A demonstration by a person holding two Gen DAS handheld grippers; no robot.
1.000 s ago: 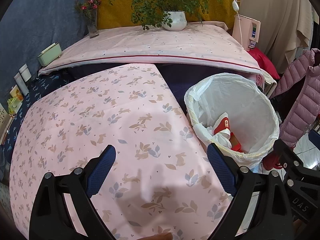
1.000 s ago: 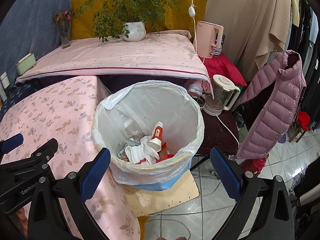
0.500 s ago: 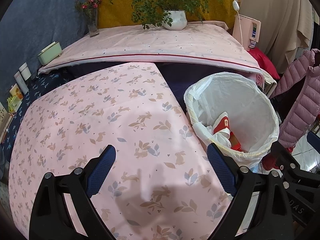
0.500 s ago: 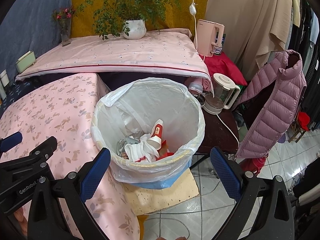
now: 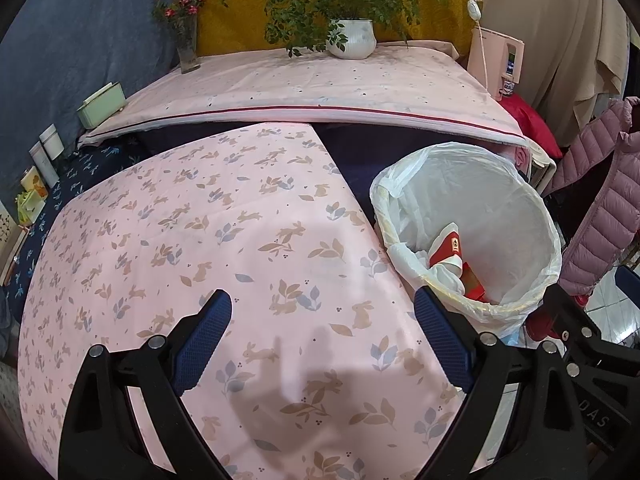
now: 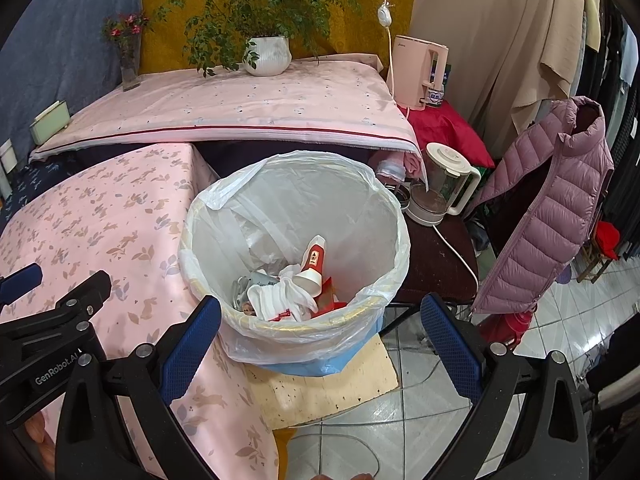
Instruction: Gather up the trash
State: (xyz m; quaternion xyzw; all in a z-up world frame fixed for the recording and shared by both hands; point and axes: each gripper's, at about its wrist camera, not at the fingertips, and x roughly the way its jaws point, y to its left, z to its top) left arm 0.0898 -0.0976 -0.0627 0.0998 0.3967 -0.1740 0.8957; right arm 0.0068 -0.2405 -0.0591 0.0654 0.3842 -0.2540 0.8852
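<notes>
2 grippers hang with jaws wide apart and nothing between them: the left gripper (image 5: 322, 336) over the table (image 5: 168, 240), the right gripper (image 6: 320, 340) above the near rim of the bin (image 6: 396, 216).

Largest first, the pink rabbit-print table fills the left view from 9 to 6 o'clock, and no loose trash shows on the part in sight. The lined bin stands just beside the table's edge, at 3 o'clock in the left view and at centre in the right. The trash (image 6: 288, 292) lies at the bottom: white wrappers, a red-and-white cup (image 6: 314, 260) tilted on top, red card at 5 o'clock of the pile.

Judging by this, collecting looks close to done. To do the step well, sweep each camera slowly across the cloth and the floor (image 6: 460, 432) before finishing, keep the jaws spread, and stay off the thin liner, which would likely snag or pull loose.

Hidden: the table's near edge behind the left gripper's arms, the floor at 6 o'clock behind the right gripper's arms, the bin's base, and whatever lies under the top layer of trash.
</notes>
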